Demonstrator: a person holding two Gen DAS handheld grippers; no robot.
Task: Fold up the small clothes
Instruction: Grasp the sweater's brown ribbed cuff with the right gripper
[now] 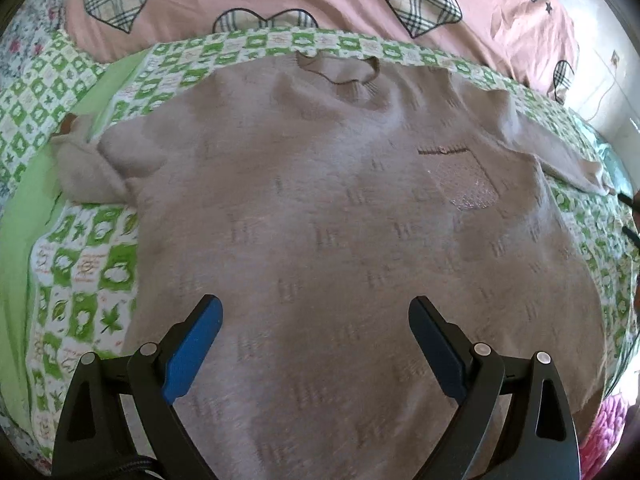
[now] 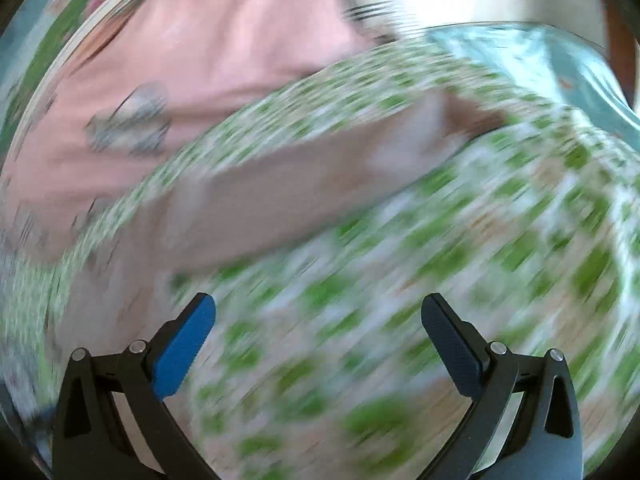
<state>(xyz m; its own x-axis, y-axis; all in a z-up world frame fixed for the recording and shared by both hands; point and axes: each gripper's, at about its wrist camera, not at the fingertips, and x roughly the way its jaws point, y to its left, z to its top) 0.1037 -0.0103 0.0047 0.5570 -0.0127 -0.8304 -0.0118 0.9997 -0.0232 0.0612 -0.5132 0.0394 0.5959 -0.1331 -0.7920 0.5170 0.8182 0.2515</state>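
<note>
A taupe knitted sweater (image 1: 320, 208) lies flat, front up, on a green-and-white checked sheet (image 1: 76, 264), collar (image 1: 340, 68) at the far side. A shiny chest pocket (image 1: 464, 176) is right of centre. Its left sleeve (image 1: 92, 168) is bunched; its right sleeve (image 1: 560, 148) stretches out to the right. My left gripper (image 1: 316, 308) is open and empty above the sweater's lower body. My right gripper (image 2: 318, 308) is open and empty above the sheet; the view is motion-blurred. The right sleeve (image 2: 300, 188) runs across ahead of it, cuff at the far right.
A pink quilt with plaid hearts (image 1: 320, 0) lies beyond the collar, and shows in the right wrist view (image 2: 200, 52). A teal cloth (image 2: 560, 64) lies at the far right. A pink fluffy item (image 1: 612, 432) sits by the sweater's lower right corner.
</note>
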